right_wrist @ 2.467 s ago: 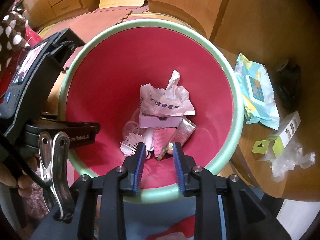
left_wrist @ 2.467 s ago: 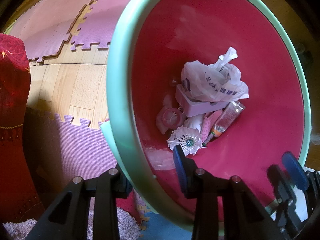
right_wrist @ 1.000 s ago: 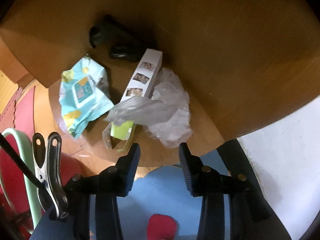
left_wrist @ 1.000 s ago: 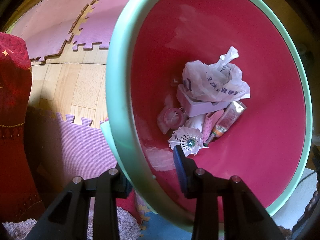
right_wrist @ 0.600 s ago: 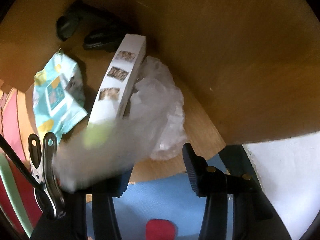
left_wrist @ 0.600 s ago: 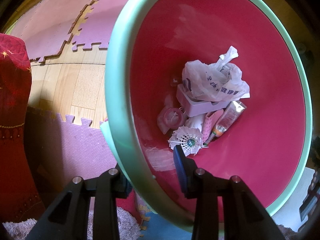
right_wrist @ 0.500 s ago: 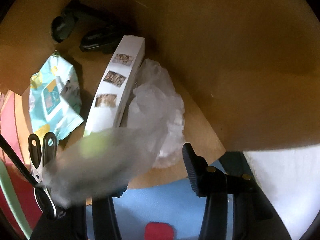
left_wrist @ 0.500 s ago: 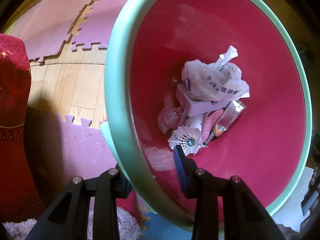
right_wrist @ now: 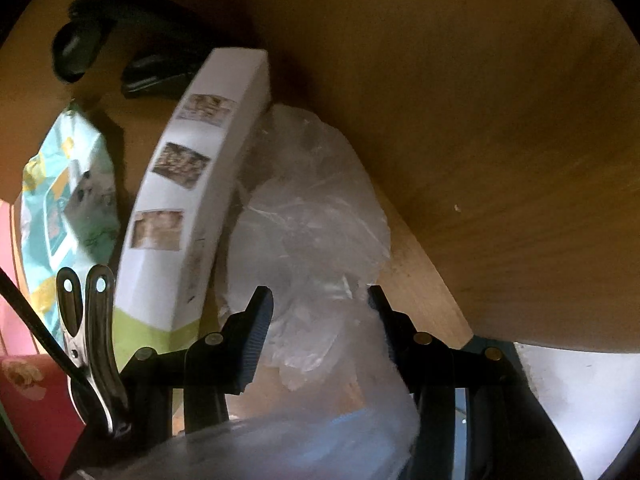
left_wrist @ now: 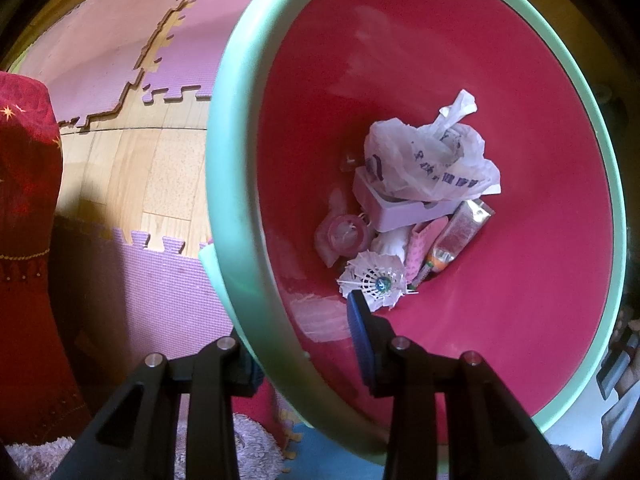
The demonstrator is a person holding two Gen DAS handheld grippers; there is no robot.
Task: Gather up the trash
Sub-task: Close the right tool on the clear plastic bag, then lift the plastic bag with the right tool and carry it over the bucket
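Left gripper point(left_wrist: 304, 344) clamped on the rim of the bin point(left_wrist: 224, 184), one finger outside the green lip, other inside vs the pink wall. Bin tipped toward the camera, mouth open wide. Inside already: printed bag point(left_wrist: 428, 160), small box, tube, shuttlecock point(left_wrist: 372, 280), other bits at the bottom.

Right gripper point(right_wrist: 320, 312) low over the wooden table point(right_wrist: 480, 120), fingers spread wide, nothing pinched yet. Crumpled clear plastic bag point(right_wrist: 312, 216) sitting right btwn the pads, some film spilling down past the near edge, blurred. Long white carton point(right_wrist: 200, 184) lying just beside the bag on its left, touching it. Wipes packet point(right_wrist: 68, 192) further left, dark objects point(right_wrist: 80, 44) at the back.

Step in hand, prob.: grab the plastic bag. To do it well: push fwd a touch so pads bite the thick bunched part, not a loose flap; close fully, since thin film slips. Keep left pad clear of the carton, else both lift or carton skids. Lift straight up, check trailing film doesn't drag. Hold bin steady and tilted for the drop.
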